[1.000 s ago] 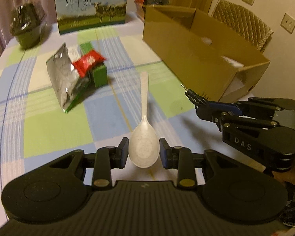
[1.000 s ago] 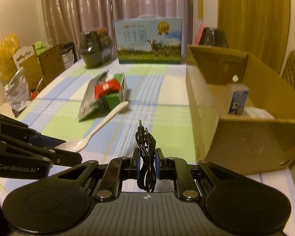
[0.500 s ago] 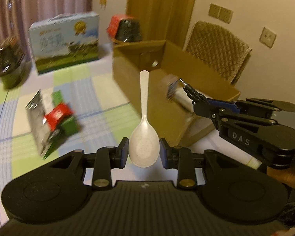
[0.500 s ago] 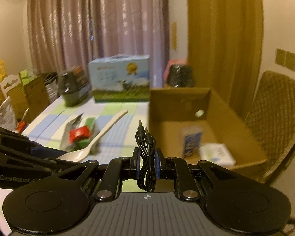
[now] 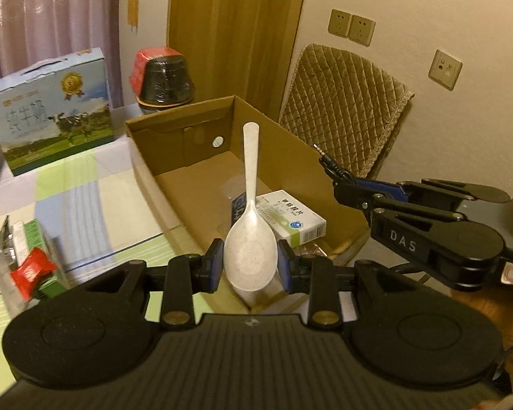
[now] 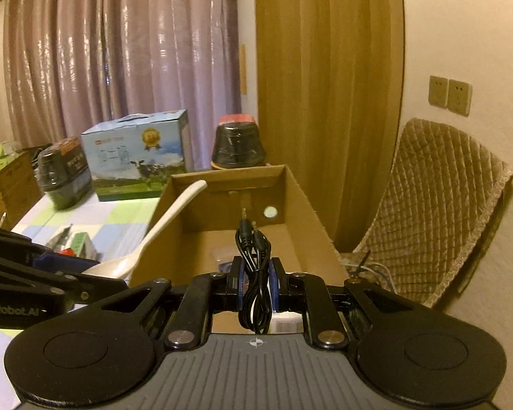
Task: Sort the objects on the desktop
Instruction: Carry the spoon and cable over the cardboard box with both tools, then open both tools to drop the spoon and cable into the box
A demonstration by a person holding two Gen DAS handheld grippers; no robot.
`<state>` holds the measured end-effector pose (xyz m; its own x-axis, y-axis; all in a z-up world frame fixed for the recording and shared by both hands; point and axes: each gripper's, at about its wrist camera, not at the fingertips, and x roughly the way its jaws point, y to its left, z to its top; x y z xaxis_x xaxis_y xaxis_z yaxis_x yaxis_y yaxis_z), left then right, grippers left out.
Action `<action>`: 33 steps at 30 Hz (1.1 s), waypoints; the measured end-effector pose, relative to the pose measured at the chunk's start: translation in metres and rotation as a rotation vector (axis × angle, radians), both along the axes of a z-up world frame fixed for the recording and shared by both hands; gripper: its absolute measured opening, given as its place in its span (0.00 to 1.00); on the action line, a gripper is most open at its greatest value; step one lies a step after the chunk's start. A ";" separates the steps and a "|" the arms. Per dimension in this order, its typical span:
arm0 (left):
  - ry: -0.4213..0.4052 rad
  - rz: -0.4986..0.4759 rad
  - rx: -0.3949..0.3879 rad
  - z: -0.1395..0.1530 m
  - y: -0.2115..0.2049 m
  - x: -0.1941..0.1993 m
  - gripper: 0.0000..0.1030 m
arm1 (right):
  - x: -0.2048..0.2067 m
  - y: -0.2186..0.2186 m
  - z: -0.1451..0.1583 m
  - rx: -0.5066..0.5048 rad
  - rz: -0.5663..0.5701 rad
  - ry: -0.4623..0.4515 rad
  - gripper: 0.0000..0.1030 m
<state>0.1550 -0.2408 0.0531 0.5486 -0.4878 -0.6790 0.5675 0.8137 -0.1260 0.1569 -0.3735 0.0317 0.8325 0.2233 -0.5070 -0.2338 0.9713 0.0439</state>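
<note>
My left gripper (image 5: 250, 262) is shut on the bowl of a white plastic spoon (image 5: 250, 205), whose handle points up and away over the open cardboard box (image 5: 174, 184). My right gripper (image 6: 254, 278) is shut on a coiled black audio cable (image 6: 253, 266), plugs sticking up, above the near end of the same box (image 6: 311, 225). In the left wrist view the right gripper (image 5: 338, 184) hangs over the box's right wall. A white and green medicine carton (image 5: 292, 217) lies inside the box. Snack packets (image 5: 27, 259) lie on the checked tablecloth at left.
A blue milk carton (image 5: 51, 109) and a black wrapped tub (image 5: 162, 82) stand at the table's far end. Another dark tub (image 6: 63, 171) sits at far left. A quilted chair (image 6: 437, 205) stands right of the box, by the wall.
Both grippers have risen and swung right from above the tablecloth to over the cardboard box, still holding the spoon and the cable. The snack packets have slid to the left edge of view.
</note>
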 end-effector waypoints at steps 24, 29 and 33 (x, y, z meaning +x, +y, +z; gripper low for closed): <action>-0.011 0.042 0.016 -0.017 0.010 0.009 0.32 | 0.013 -0.007 -0.014 0.015 0.008 0.034 0.11; -0.013 0.069 -0.020 -0.012 0.024 0.003 0.35 | 0.019 -0.001 -0.010 0.034 0.038 0.005 0.13; -0.012 0.096 -0.035 -0.010 0.038 -0.002 0.37 | 0.022 -0.002 -0.004 0.046 0.022 -0.018 0.41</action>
